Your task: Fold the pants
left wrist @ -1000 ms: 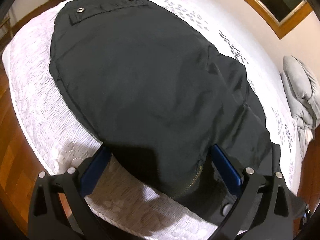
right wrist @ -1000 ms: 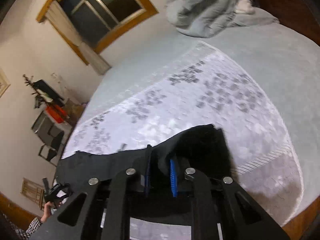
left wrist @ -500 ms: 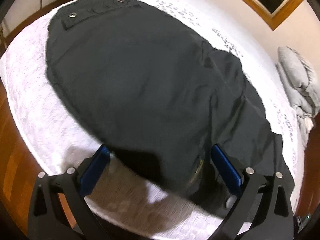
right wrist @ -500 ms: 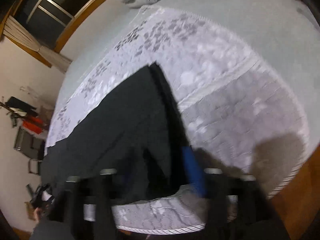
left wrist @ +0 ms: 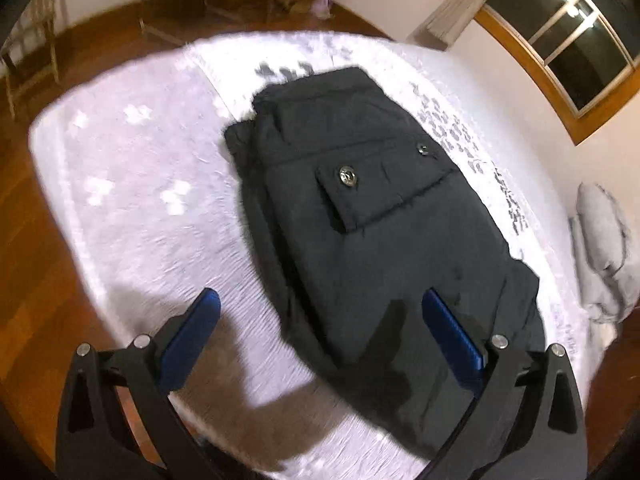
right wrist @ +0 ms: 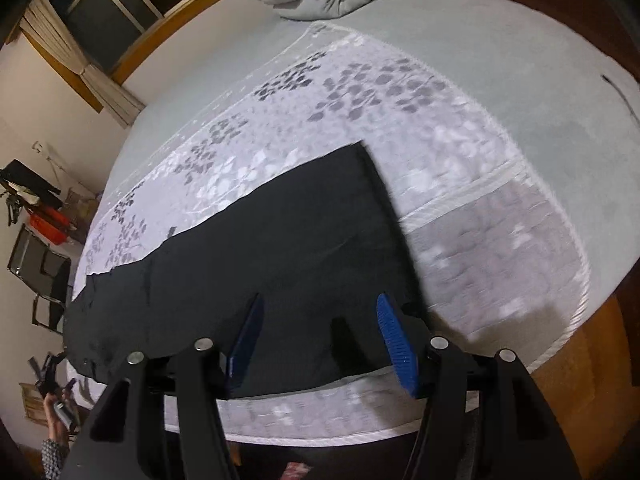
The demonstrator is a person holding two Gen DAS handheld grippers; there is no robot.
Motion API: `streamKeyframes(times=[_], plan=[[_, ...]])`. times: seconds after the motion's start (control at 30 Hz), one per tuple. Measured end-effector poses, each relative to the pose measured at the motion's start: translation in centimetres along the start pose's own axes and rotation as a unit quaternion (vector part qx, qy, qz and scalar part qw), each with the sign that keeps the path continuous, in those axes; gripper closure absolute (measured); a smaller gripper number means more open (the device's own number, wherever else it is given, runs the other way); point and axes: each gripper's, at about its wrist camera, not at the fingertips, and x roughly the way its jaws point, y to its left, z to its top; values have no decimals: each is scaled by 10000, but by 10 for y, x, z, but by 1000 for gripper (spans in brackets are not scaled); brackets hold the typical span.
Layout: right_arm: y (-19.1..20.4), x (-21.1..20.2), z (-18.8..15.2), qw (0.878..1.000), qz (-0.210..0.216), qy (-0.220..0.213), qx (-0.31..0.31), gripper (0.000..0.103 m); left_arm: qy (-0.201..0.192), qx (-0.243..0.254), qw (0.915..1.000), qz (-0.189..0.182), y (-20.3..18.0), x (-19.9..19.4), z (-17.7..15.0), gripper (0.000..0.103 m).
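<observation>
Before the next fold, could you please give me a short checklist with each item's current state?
1. Left tongs open, holding nothing: ok.
2. Right tongs open, holding nothing: ok.
3. Pants lying on the bed: ok.
4. Pocket flap flat, snap visible: ok.
5. Layer edges aligned: not ok, a lower layer sticks out at the far left edge.
6. Top layer free of wrinkles: cannot tell, the fabric is too dark.

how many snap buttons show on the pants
2: one snap on the pocket flap of the pants, another just beyond it toward the window. Others may be hidden in the folds.
</observation>
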Motion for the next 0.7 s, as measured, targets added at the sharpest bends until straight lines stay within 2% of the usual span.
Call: streamKeyframes(times=[0.1,0.13,0.17,0.33,0.47,0.53,0.63,0.7], plan=[[16,11,-9,9998,66,170,-87,43,83,-12,9997,-242,-3,11,3,4],[20,13,-12,9997,72,218,-114,43,45,25,9997,-255,-7,11,2,8],[25,15,-16,9995,102,272,-146,43,-1,116,9994,-327,-11,10,2,23],[32,22,-33,9979,379,534,3,43,-188,624,9978,98,-27,16,-8,33],[20,27,-49,9946,633,762,303,41,-417,839,9950,339,-29,15,-15,42],[11,30,-57,9924,780,820,487,40,-475,830,9943,470,-30,15,-17,39],[-5,34,-63,9900,839,830,770,36,-523,706,9933,744,-32,14,-22,23],[-16,35,-68,9867,957,835,1013,36,-523,742,9928,783,-33,11,-26,21]])
